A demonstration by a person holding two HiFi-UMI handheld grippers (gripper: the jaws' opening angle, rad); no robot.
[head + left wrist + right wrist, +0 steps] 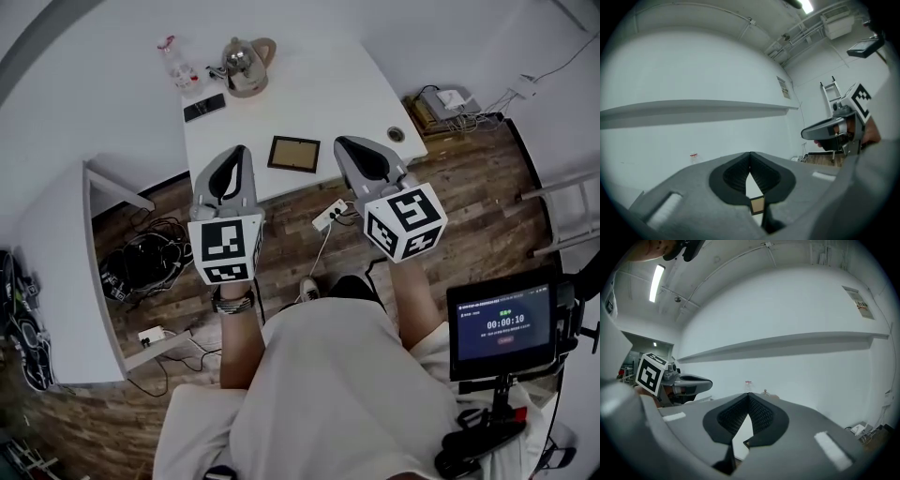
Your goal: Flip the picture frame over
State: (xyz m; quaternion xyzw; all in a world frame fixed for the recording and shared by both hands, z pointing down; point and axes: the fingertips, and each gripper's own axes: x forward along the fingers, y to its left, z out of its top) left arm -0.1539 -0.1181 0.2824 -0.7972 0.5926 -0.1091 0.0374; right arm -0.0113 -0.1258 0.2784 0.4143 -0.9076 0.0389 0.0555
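- Two grippers fill the middle of the head view, side by side, each with its marker cube toward the bottom of the frame and its tip toward the white desk (309, 94).
- Left gripper (239, 152): in its own view the fingers are pressed together at the tips, with nothing between them.
- Right gripper (343, 143): in its own view the fingers likewise meet at the tips and carry nothing.
- The picture frame (293, 154) lies flat on the desk close to the near edge, in the centre of the head view. It sits between the two gripper tips in the picture, and neither touches it. It shows a brown panel inside a dark border.
- Toward the upper left of the desk stand a kettle (248, 64) and a spray bottle (176, 61), with a dark phone (204, 107) lying just below them.
- A white power strip (330, 215) rests on the wooden floor below the desk's edge, between the grippers.
- At lower right a small screen (503, 323) shows a timer.
- Each gripper view shows mostly a white wall, with the other gripper at one side.
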